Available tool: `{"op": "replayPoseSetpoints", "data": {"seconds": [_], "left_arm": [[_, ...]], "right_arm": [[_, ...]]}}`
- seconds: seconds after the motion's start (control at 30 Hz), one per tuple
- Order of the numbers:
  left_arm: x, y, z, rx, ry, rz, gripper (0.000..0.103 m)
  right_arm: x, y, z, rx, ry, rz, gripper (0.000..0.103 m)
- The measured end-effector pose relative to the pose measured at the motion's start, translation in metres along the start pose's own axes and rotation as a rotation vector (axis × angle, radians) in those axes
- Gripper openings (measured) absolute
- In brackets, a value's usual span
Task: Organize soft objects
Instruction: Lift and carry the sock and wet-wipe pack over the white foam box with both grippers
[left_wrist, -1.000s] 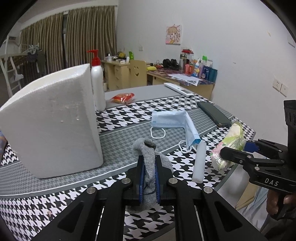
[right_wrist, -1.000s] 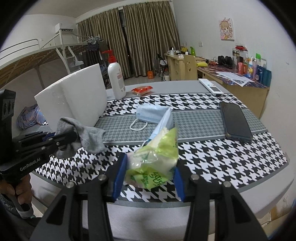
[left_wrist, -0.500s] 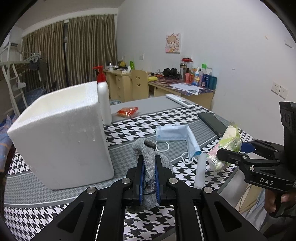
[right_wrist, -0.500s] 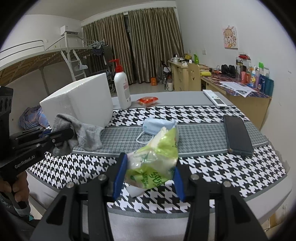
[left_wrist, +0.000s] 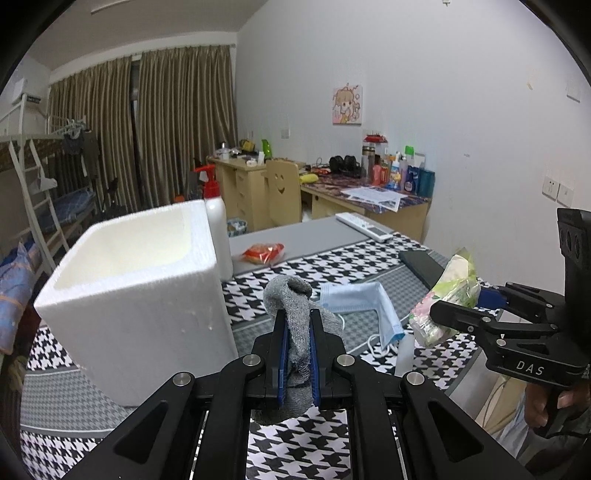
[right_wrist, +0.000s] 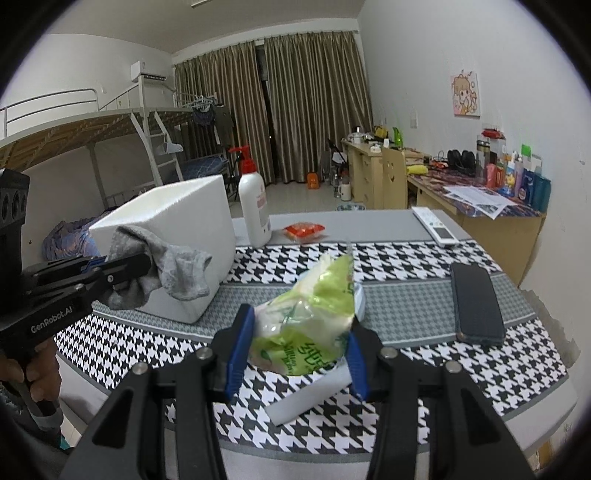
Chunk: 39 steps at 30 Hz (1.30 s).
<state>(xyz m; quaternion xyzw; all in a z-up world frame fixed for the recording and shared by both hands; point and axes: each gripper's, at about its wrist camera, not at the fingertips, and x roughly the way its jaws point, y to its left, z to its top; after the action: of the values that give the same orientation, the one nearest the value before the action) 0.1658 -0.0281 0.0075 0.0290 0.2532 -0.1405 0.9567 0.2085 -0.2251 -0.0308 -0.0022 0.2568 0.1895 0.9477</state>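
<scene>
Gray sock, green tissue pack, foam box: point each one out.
gray sock (left_wrist: 290, 295), left wrist view, on the bunched top above the fingers.
green tissue pack (right_wrist: 306, 317), right wrist view, on its middle.
foam box (left_wrist: 147, 317), left wrist view, on its front wall.

The foam box (left_wrist: 140, 284) stands open-topped on the left of the tabletop (right_wrist: 406, 295); nothing covers its mouth, so entry from above is unobstructed. The pump bottle (right_wrist: 254, 206) stands just beside the box's far right corner and rises above its rim. Right of the box, the face mask (left_wrist: 358, 301) lies flat, with a white tube (left_wrist: 404, 350) near the front edge. The phone (right_wrist: 476, 302) and remote (right_wrist: 434, 225) lie flat along the right side. A snack packet (right_wrist: 304, 229) lies beyond the bottle.
</scene>
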Motion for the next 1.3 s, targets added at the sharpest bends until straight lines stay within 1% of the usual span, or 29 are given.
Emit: {"op": "replayPoseSetpoints", "data": {"seconds": [0.37, 0.87, 1.3], "left_arm": [[-0.006, 0.004, 0.017, -0.001, -0.042, -0.003, 0.010], [-0.018, 0.014, 0.033, 0.000, -0.114, 0.017, 0.010], [-0.017, 0.027, 0.046, -0.002, -0.140, 0.039, 0.010]], "right_arm": [[-0.002, 0.005, 0.015, -0.027, -0.037, 0.009, 0.051], [-0.005, 0.009, 0.038, -0.039, -0.101, 0.032, 0.051], [0.003, 0.013, 0.053, -0.046, -0.121, 0.068, 0.051]]}}
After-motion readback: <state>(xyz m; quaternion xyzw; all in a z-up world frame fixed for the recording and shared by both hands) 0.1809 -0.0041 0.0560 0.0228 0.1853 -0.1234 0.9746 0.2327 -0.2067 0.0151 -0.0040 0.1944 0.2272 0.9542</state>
